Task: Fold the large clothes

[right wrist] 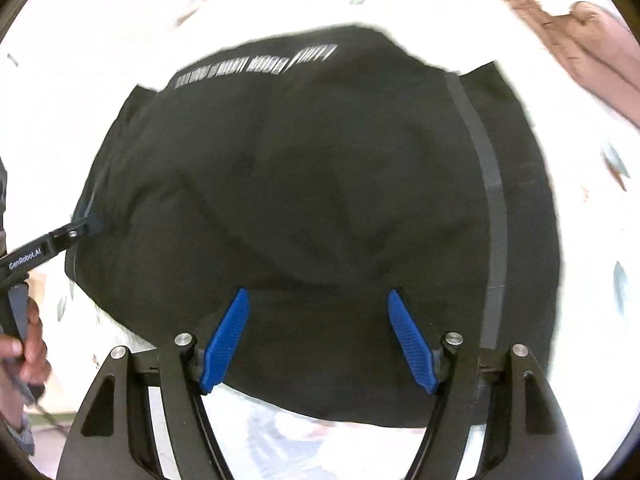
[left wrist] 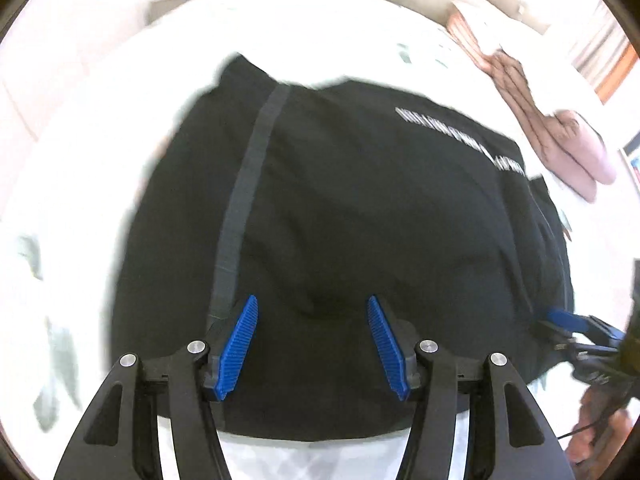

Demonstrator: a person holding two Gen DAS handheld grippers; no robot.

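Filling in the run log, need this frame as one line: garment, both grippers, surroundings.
garment: black garment spread on white bed | left gripper: open, over near hem | right gripper: open, over near hem | pink clothing beyond

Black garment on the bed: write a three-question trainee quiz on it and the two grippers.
1. True or false: the left gripper is clamped shut on a fold of the black garment.
2. Multiple choice: the white lettering on the garment lies (A) near its far edge, (B) right between the right gripper's pads, (C) on the pink item.
3. Short answer: what runs lengthwise down the garment near each side?

Key
1. False: its blue pads stand apart, with no cloth pinched between them.
2. A. The right gripper is open too, over the near edge.
3. A grey stripe.
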